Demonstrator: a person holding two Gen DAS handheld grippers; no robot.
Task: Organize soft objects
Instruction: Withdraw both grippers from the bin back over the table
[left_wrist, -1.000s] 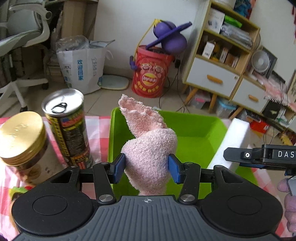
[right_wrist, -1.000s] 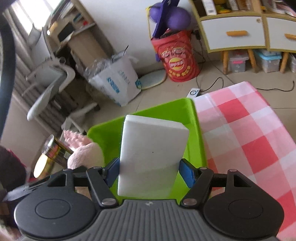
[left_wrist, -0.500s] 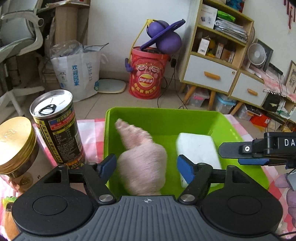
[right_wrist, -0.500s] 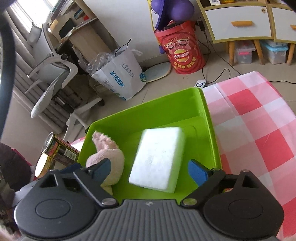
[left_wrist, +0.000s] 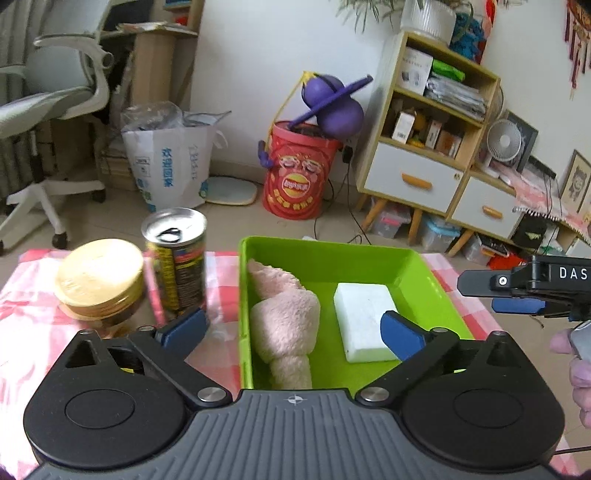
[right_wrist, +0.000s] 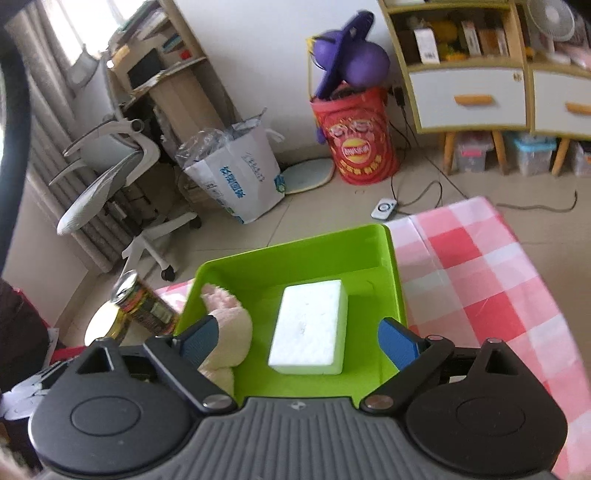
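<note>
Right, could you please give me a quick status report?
Left gripper open, right gripper open. Pink towel and white sponge lying in green bin. Nothing obstructing.

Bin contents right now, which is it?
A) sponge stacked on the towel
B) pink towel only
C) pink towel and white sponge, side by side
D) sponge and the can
C: the towel lies along the left side of the green bin and the sponge lies flat to its right, while the can stands outside on the cloth.
</note>
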